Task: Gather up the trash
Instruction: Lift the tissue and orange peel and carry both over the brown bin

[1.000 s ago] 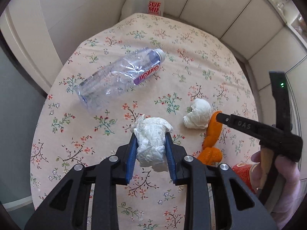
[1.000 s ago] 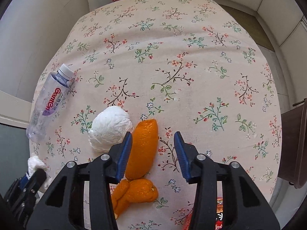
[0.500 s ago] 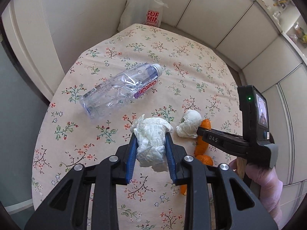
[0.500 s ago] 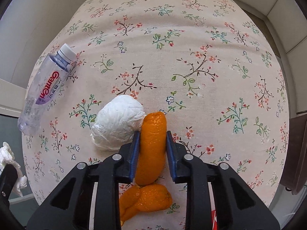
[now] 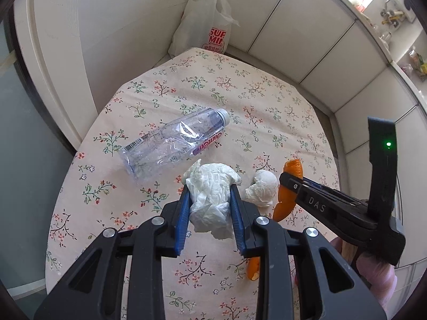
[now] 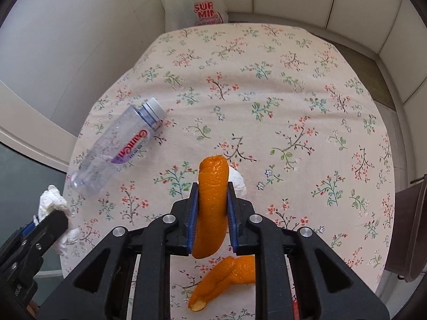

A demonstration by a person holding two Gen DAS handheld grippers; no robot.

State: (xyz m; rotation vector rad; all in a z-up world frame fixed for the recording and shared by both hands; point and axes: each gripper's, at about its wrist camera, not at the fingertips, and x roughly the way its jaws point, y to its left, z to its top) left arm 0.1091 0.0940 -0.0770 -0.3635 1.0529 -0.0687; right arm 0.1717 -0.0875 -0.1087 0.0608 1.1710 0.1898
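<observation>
Gripping a tissue [image 5: 210, 200] in my left gripper [image 5: 209, 208], I clamp an orange peel [image 6: 212, 202] in my right gripper [image 6: 212, 210]; a bottle [image 5: 174, 144] lies ahead, leftward.

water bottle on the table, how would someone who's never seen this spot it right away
Start at the floral tablecloth with a white plastic bag at its far end. Toward its left edge, beyond the tissue held in the left claw, lies the water bottle. It is the only clear, crushed item, lying on its side with a purple label.
</observation>
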